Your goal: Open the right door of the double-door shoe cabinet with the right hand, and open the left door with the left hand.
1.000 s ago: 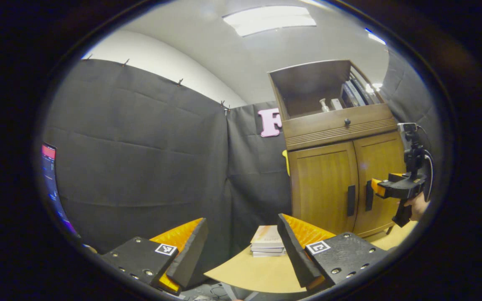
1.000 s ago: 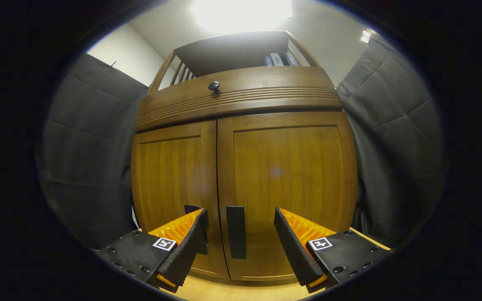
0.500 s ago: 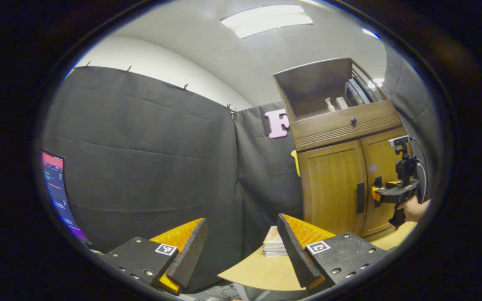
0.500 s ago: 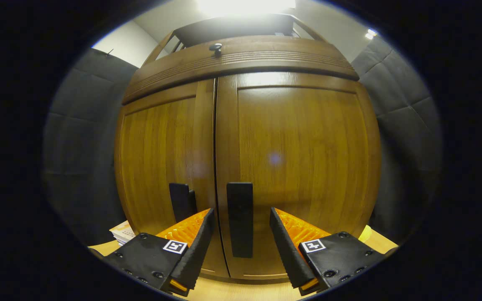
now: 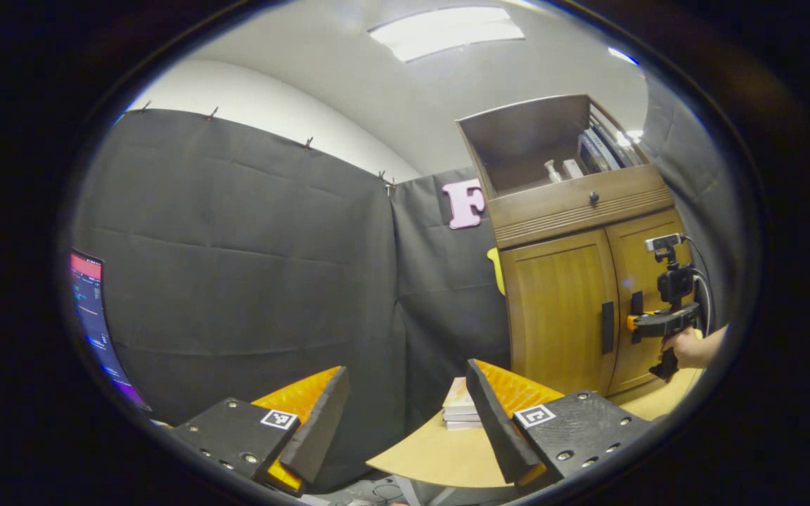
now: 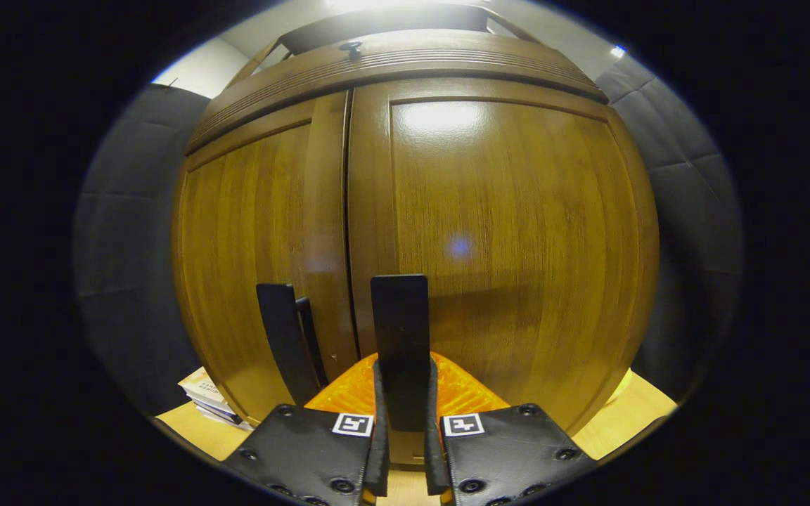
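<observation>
Right gripper (image 6: 403, 422) clamps right door handle (image 6: 399, 344).

Ceiling light (image 5: 447, 31) — black cloth walls (image 5: 236, 267).

the shoe cabinet (image 5: 567, 281) stands on the desk (image 5: 440, 457) against the booth's wall, both doors flush. to its left, a stack of books (image 5: 461, 411) lies on the desk, close beside the cabinet's lower left corner. the left door handle (image 6: 285, 337) has open air in front of it. the right door handle (image 6: 399, 330) is taken up by the right hand-held gripper (image 6: 403, 422), pinched on it. the left hand-held gripper (image 5: 405, 422), fingers spread, is well away from the cabinet with bare desk between.
</observation>
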Motion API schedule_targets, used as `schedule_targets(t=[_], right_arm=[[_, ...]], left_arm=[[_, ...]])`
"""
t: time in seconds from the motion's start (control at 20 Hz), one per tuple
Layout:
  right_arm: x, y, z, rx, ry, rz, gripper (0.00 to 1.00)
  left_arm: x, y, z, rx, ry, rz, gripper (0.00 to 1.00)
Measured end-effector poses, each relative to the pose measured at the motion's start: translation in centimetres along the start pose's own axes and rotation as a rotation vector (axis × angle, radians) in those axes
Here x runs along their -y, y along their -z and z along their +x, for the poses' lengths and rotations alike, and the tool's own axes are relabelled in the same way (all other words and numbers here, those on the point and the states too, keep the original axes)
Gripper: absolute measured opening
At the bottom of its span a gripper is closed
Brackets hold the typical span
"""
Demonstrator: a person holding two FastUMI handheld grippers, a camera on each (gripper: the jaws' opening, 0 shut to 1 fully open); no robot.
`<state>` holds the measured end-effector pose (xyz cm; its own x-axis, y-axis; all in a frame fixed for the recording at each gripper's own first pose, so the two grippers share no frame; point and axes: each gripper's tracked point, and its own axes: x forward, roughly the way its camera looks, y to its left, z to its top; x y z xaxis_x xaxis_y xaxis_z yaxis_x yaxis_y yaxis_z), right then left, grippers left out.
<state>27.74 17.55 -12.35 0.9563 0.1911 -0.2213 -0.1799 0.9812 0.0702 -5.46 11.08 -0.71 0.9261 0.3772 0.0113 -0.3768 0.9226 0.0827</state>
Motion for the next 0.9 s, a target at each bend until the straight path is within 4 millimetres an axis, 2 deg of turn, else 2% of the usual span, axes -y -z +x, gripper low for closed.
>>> schedule_targets(t=[0.1, 0.15, 0.25, 0.35, 0.5, 0.6, 0.9], right_arm=[[0.0, 0.1, -0.6, -0.009, -0.010, -0.004, 0.19], [0.0, 0.1, -1.0, -0.006, -0.016, -0.009, 0.22], [-0.1, 0.2, -2.2, -0.004, -0.031, -0.003, 0.22], [-0.1, 0.3, -3.2, -0.006, -0.052, 0.021, 0.19], [0.1, -0.1, -4.7, -0.004, -0.084, 0.021, 0.19], [0.3, 0.3, -6.2, -0.006, -0.094, 0.009, 0.22], [1.6, 0.6, -9.7, -0.011, -0.095, 0.007, 0.22]], left_arm=[[0.5, -0.4, 0.3, 0.012, 0.019, -0.005, 0.97], [0.8, -0.7, 0.5, 0.019, 0.030, -0.007, 0.97], [1.5, -1.0, 0.9, 0.027, 0.054, -0.007, 0.97], [2.2, -1.1, 1.2, 0.036, 0.082, -0.012, 0.97], [3.4, -1.1, 1.8, 0.046, 0.122, -0.018, 0.97], [4.4, -0.9, 2.2, 0.044, 0.150, -0.027, 0.97], [7.3, -1.3, 2.9, 0.058, 0.229, -0.041, 0.97]])
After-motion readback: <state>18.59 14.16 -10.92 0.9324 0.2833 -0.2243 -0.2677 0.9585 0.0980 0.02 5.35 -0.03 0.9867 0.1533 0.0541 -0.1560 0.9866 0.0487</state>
